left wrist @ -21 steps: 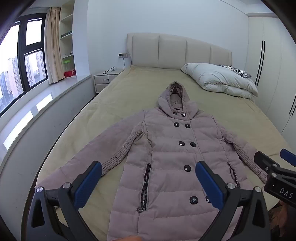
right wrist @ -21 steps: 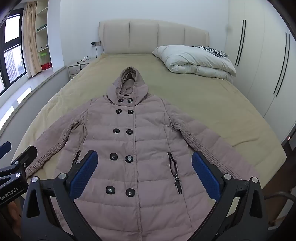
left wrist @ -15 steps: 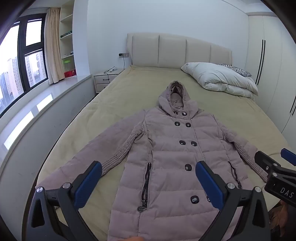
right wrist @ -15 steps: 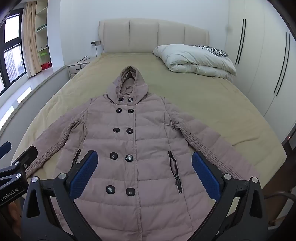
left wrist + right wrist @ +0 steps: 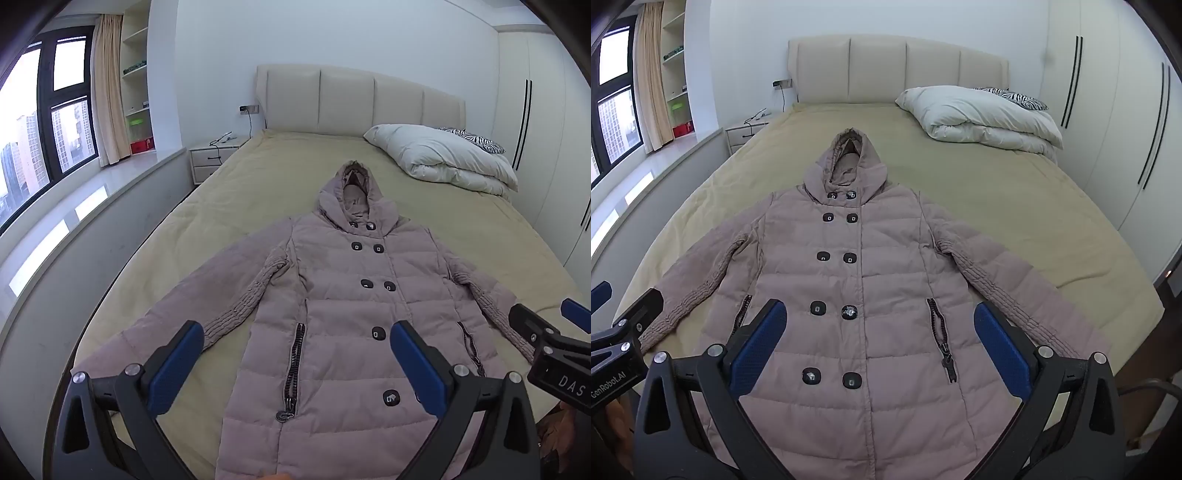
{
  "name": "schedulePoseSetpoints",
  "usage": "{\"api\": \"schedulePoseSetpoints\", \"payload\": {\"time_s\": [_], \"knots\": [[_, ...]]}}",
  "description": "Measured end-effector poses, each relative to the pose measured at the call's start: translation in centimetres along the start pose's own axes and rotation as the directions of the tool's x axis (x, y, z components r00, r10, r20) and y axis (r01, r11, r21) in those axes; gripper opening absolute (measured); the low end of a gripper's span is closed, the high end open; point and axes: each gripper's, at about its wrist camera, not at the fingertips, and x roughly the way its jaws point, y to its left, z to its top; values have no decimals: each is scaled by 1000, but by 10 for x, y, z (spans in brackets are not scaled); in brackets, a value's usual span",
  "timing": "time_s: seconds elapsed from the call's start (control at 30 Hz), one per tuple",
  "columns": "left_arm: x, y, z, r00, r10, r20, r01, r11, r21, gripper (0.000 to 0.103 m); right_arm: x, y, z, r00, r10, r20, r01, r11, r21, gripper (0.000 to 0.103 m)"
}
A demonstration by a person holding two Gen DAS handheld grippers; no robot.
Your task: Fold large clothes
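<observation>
We log one mauve quilted hooded coat (image 5: 871, 295), flat on the tan bed (image 5: 1015, 206), hood toward the headboard. Our left gripper (image 5: 295, 365) and right gripper (image 5: 879, 347): jaws released, empty.

Both views bright, even daylight, entering from tall dark-framed window (image 5: 48, 122) far left of open jaws. Sky through panes blown out white. Glossy pale window ledge (image 5: 66, 221) carries glare patches. Shadows soft, faint. Centre ahead of jaws sharp; no motion blur. Strong fisheye bending at edges, black vignette in corners. Bottom margin below jaws dim, perhaps slightly soft.
</observation>
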Motion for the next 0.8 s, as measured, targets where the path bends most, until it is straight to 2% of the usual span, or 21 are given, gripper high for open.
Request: {"api": "schedulePoseSetpoints", "payload": {"time_s": [0.8], "knots": [[-2, 2, -3, 1000, 2, -2, -2, 1000, 0, 103, 2, 0, 1, 1000, 2, -6, -2, 1000, 2, 103]]}}
